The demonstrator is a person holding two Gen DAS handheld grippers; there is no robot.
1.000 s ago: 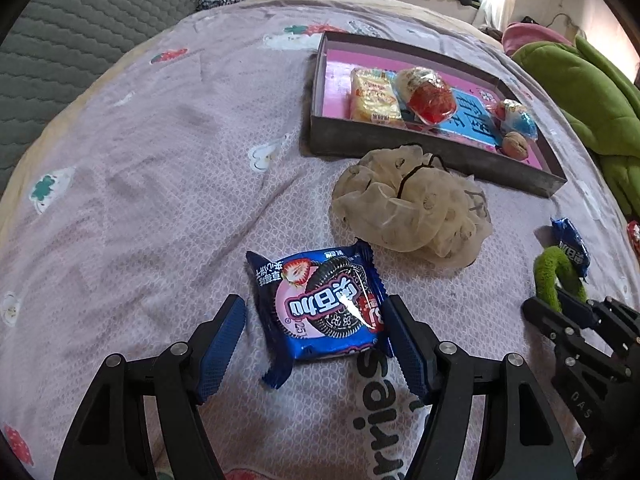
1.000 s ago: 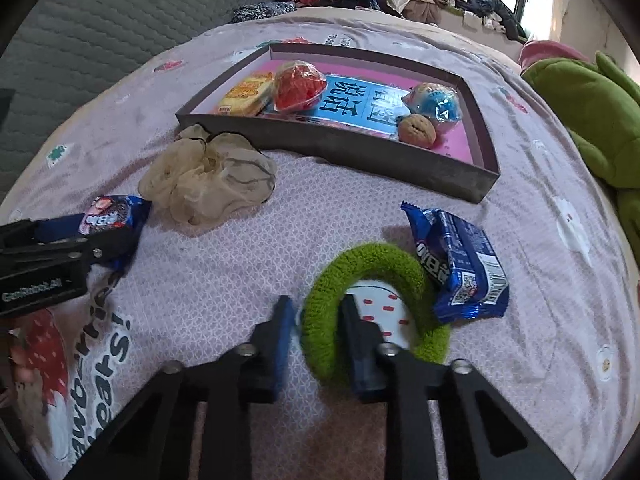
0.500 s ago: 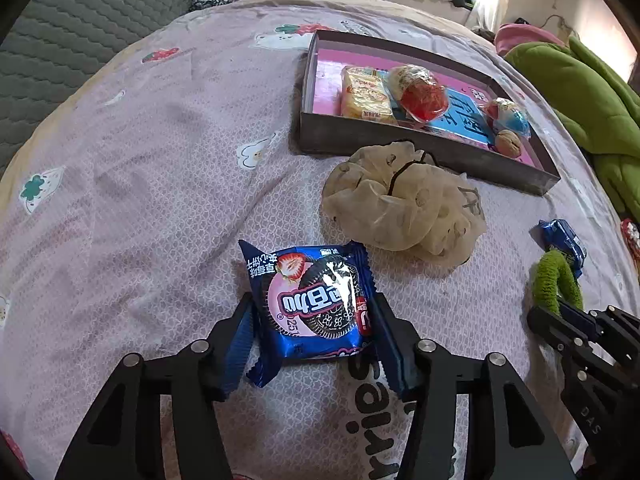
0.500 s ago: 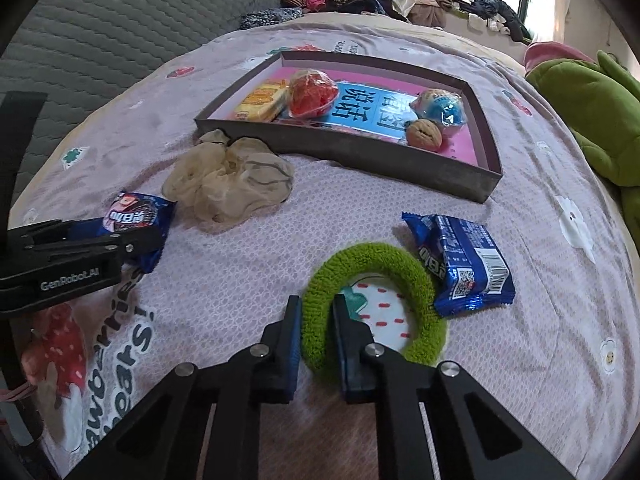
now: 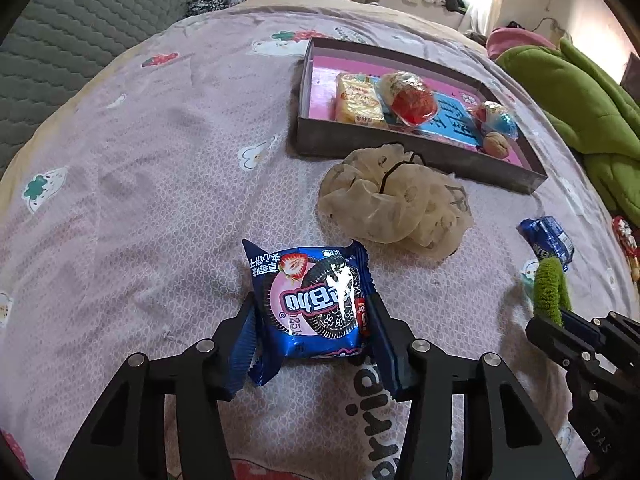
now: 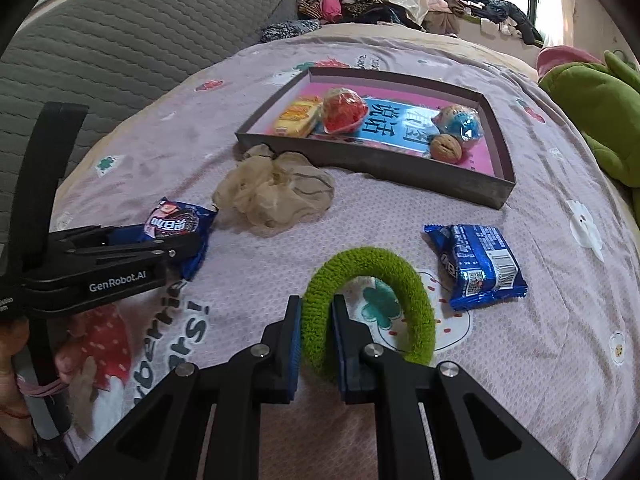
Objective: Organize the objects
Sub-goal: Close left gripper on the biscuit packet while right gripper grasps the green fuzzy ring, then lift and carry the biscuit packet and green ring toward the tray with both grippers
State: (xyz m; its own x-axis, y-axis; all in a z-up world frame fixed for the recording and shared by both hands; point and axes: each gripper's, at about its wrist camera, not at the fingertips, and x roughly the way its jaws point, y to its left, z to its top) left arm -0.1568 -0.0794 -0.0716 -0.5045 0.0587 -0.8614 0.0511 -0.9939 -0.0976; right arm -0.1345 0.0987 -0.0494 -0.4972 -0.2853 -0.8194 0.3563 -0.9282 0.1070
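Note:
My left gripper (image 5: 312,320) is shut on a blue Oreo cookie packet (image 5: 316,300), its pads pressing both sides; the packet also shows in the right wrist view (image 6: 172,222). My right gripper (image 6: 316,320) is shut on a green fuzzy hair ring (image 6: 372,300), clamping its left side; the ring also shows in the left wrist view (image 5: 550,288). A dark tray (image 6: 472,188) with a pink floor stands further back, holding a yellow snack, a red wrapped snack, a blue toy and a walnut. A second blue packet (image 6: 480,264) lies right of the ring.
A beige scrunchie (image 6: 276,196) lies on the patterned bedsheet just in front of the tray. A green plush (image 6: 600,120) sits at the right edge. A grey quilted headboard (image 6: 120,40) rises at the left. Clothes pile up at the back.
My left gripper moved forward and closed on the Oreo packet. My right gripper closed tighter on the green ring and lifted a little.

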